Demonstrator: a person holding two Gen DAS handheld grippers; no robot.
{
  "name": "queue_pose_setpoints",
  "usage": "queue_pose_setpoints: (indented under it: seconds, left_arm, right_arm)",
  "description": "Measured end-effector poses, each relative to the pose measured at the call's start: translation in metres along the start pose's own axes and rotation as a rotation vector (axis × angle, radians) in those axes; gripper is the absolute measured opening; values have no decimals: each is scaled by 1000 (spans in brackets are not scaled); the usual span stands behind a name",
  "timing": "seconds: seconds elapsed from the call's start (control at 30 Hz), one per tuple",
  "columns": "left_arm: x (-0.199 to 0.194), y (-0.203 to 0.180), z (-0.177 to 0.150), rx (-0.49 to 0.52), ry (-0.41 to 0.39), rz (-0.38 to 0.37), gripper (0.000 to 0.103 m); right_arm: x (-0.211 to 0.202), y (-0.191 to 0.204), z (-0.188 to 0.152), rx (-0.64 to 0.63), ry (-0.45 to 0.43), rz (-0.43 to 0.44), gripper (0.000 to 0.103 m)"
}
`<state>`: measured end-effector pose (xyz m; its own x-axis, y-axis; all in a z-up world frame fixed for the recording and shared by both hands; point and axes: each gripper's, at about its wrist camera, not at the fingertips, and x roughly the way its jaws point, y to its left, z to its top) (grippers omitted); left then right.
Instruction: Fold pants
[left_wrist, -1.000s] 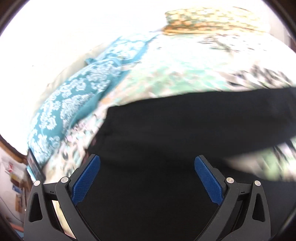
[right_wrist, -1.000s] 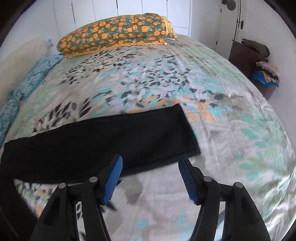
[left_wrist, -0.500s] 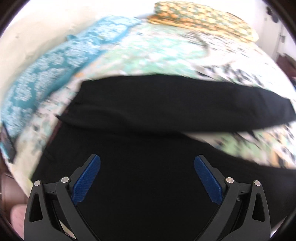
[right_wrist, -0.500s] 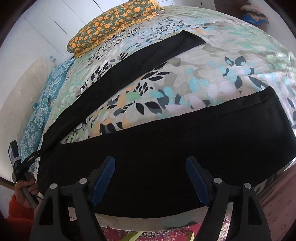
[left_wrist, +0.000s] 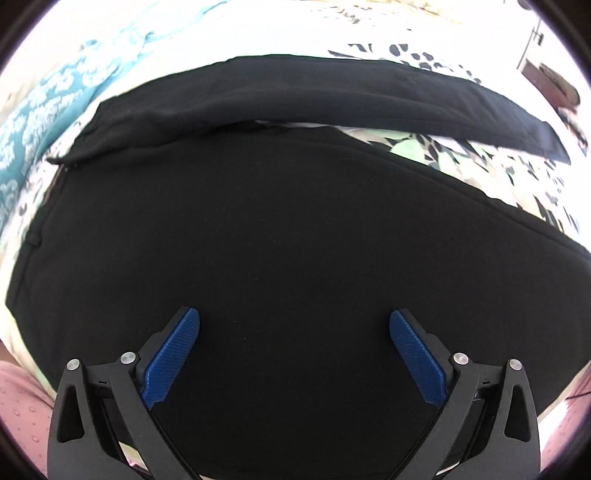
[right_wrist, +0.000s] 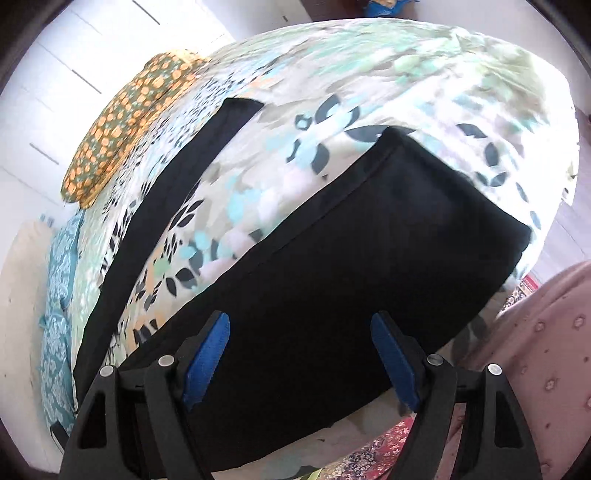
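Note:
Black pants (left_wrist: 258, 229) lie spread flat on a floral bedsheet (left_wrist: 491, 166), the two legs splayed apart in a V. In the left wrist view the near leg and waist end fill the frame and the far leg (left_wrist: 332, 96) runs across the top. My left gripper (left_wrist: 294, 325) is open and empty just above the near leg's waist end. In the right wrist view the near leg (right_wrist: 351, 280) ends at a hem upper right; the far leg (right_wrist: 177, 177) stretches toward the pillow. My right gripper (right_wrist: 300, 328) is open and empty over the near leg.
An orange-patterned pillow (right_wrist: 125, 122) lies at the bed's far end. A teal patterned cushion (right_wrist: 55, 314) lies along the left side, also in the left wrist view (left_wrist: 44, 110). A pink dotted garment (right_wrist: 535, 332) and a red rug (right_wrist: 391, 443) show beyond the bed's near edge.
Both grippers have drawn back and dropped toward the near leg, which now fills more of each view. Both stay open and empty. The pants have not moved.

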<state>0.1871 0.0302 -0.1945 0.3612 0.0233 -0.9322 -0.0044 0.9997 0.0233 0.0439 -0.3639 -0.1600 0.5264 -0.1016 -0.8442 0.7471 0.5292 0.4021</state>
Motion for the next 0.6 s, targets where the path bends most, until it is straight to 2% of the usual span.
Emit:
queue_pose_setpoints:
  seconds: [0.1,0.27,0.43,0.6]
  left_arm:
    - [0,-6,-2,16,-14,21,103]
    - [1,-4,-2,12,-24,22,103]
    - [0,-1,-6,11,-23,12,103]
    - [-1,-2,-9,18,-24,16,103]
  right_arm:
    - [-7,18,-4,-86,-31,-6,79]
    - [-15,80,-22,-429,-99,-24,80]
    - [-6,129,-64,-729,-74,-23,82]
    - [-2,150,-89,-865,-52,-23,86]
